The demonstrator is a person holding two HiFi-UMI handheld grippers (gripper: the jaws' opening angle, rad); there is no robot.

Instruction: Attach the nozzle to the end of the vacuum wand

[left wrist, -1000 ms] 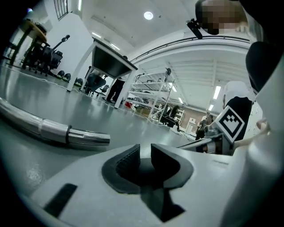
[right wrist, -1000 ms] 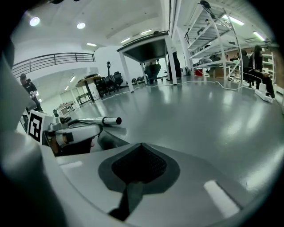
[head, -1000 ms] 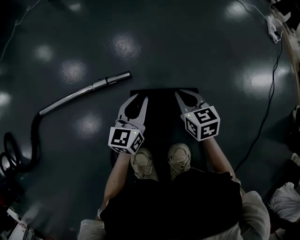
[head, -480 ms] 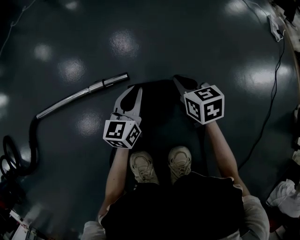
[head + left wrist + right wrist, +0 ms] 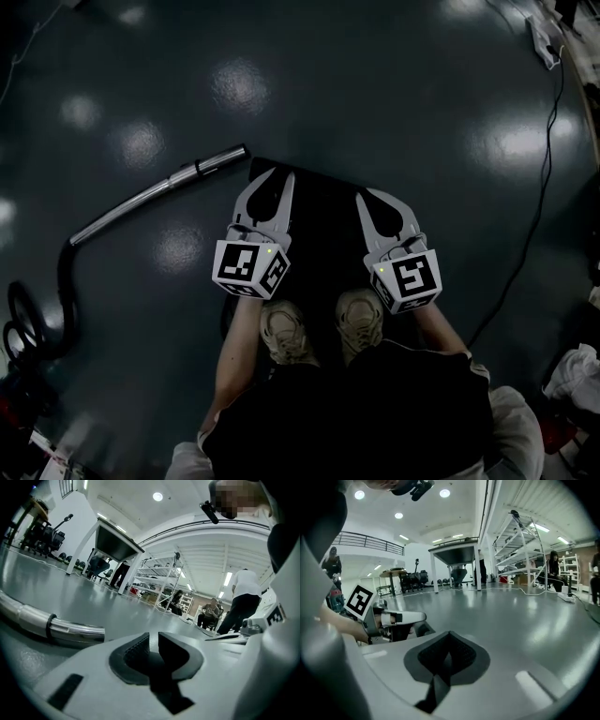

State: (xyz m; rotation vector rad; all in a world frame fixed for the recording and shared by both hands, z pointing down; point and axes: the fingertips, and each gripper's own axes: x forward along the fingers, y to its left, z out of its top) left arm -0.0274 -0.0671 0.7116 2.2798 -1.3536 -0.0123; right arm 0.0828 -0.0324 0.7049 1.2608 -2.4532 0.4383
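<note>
Two grippers: left gripper point(image 5: 153, 641) jaws just been opening, slightly apart, nothing between; right gripper point(image 5: 449, 637) closed, empty; vacuum wand point(image 5: 155, 194) far left.

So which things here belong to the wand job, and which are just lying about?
Job: vacuum wand; its black hose; nozzle not made out.
Lying about: dark mat; black cable; power strip; white bundle.

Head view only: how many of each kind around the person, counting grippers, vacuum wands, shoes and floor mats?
Grippers: 2, the left gripper and the right gripper
Vacuum wand: 1
Shoes: 2
Black mat: 1
Total: 6
</note>
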